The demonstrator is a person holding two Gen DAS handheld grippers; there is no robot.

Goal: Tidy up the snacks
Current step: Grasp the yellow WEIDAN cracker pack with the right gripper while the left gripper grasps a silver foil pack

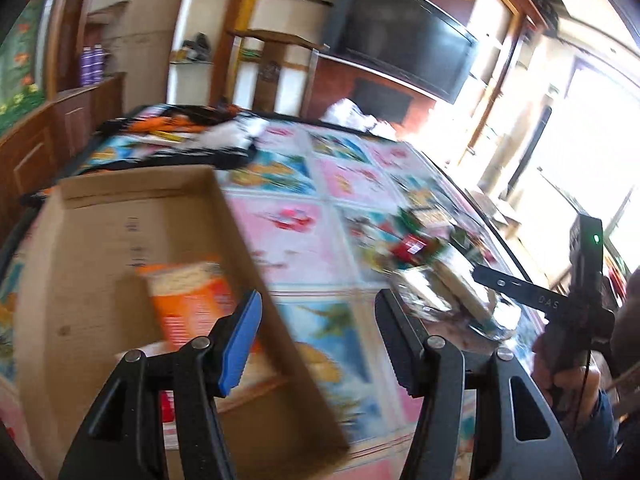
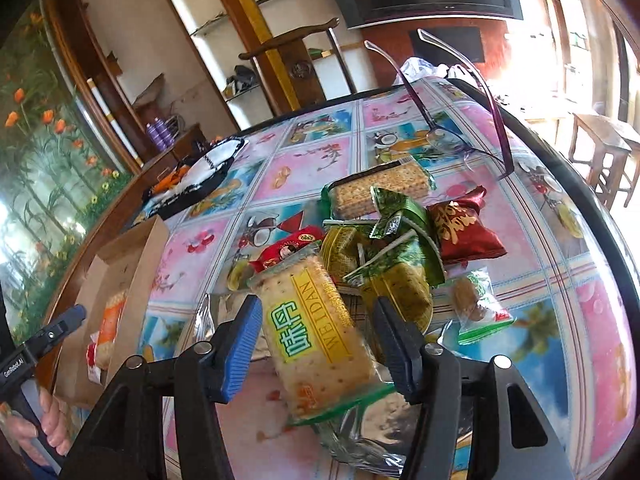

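Observation:
A brown cardboard box (image 1: 216,200) sits at the left of the table with an orange cracker pack (image 1: 188,300) lying inside. My left gripper (image 1: 318,300) hangs open over the box's right wall, nothing between its fingers. In the right wrist view a pile of snack packs lies mid-table: green packs (image 2: 400,240), a red pack (image 2: 464,224) and a long cracker pack (image 2: 380,188). My right gripper (image 2: 316,304) stands open around a clear cracker pack with a green and yellow label (image 2: 316,332) on the pile's near side. Its pads flank the pack closely without visibly squeezing it.
Purple-framed glasses (image 2: 460,136) lie behind the pile. A black-and-white bag (image 2: 208,164) rests at the table's far left. A small clear bag of nuts (image 2: 476,304) lies right of the pile. The round table's dark rim (image 2: 580,184) curves at right; a wooden chair (image 2: 292,44) stands behind.

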